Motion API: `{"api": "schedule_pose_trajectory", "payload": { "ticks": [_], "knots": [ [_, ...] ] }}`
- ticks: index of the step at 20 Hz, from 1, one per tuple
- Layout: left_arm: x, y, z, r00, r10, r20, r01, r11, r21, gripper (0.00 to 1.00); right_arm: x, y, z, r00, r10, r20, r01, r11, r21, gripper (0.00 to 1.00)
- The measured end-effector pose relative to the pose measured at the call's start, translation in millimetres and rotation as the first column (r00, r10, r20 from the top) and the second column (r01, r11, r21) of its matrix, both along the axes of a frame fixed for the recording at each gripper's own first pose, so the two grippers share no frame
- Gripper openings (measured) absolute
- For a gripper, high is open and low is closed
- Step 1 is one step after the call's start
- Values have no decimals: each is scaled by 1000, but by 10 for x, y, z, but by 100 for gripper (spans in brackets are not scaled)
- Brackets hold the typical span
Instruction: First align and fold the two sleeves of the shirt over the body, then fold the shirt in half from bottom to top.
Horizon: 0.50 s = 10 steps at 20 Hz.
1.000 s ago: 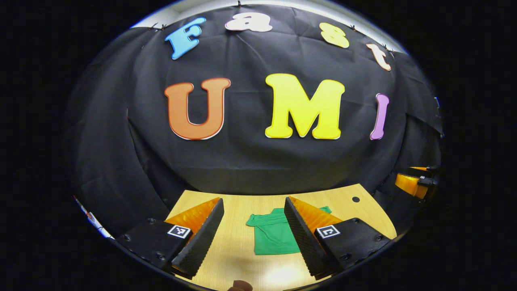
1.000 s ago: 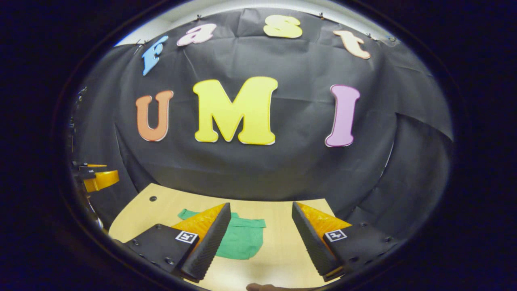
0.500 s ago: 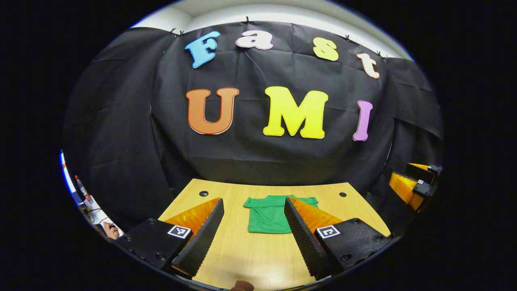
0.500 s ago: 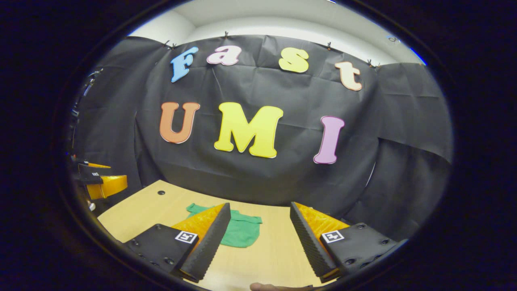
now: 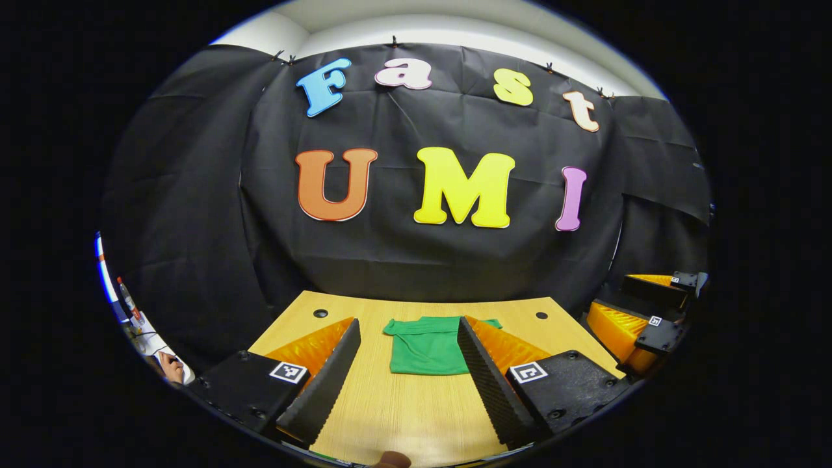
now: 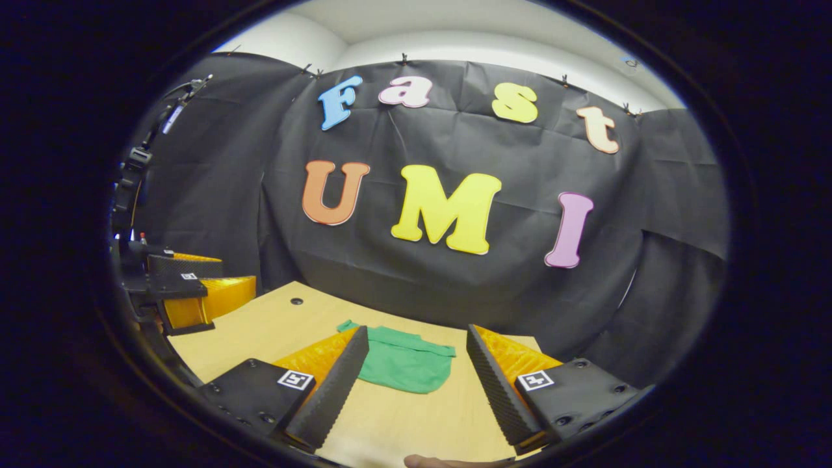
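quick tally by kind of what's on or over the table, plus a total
green shirt, folded on the wooden table: 1
grippers, left gripper and right gripper, both open and held clear of the shirt: 2
round holes in the table top, one at, one at: 2
total: 5

Black cloth hangs creased across the back wall, clipped along its top edge under a pale ceiling. In front stands a light wooden table with small round holes near its far corners.
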State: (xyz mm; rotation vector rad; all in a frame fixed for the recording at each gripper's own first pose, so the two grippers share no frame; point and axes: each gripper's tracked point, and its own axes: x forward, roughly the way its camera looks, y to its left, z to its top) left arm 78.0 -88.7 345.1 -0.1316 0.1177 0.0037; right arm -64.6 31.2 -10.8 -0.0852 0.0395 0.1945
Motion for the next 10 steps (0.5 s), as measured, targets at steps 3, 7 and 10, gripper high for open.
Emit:
{"api": "schedule_pose_trajectory", "payload": {
  "ticks": [3,7,10],
  "knots": [
    [64,27,10,1000,-3,9,3,1000,2,97,94,16,41,1000,-2,-4,2,1000,1,98],
    [153,3,-21,1000,-11,-3,11,1000,-5,98,194,75,50,1000,2,-16,-2,1000,-1,98],
    [207,0,4,1000,-8,11,8,1000,16,97,254,104,36,1000,12,-21,-13,1000,-15,99]
  ]
}}
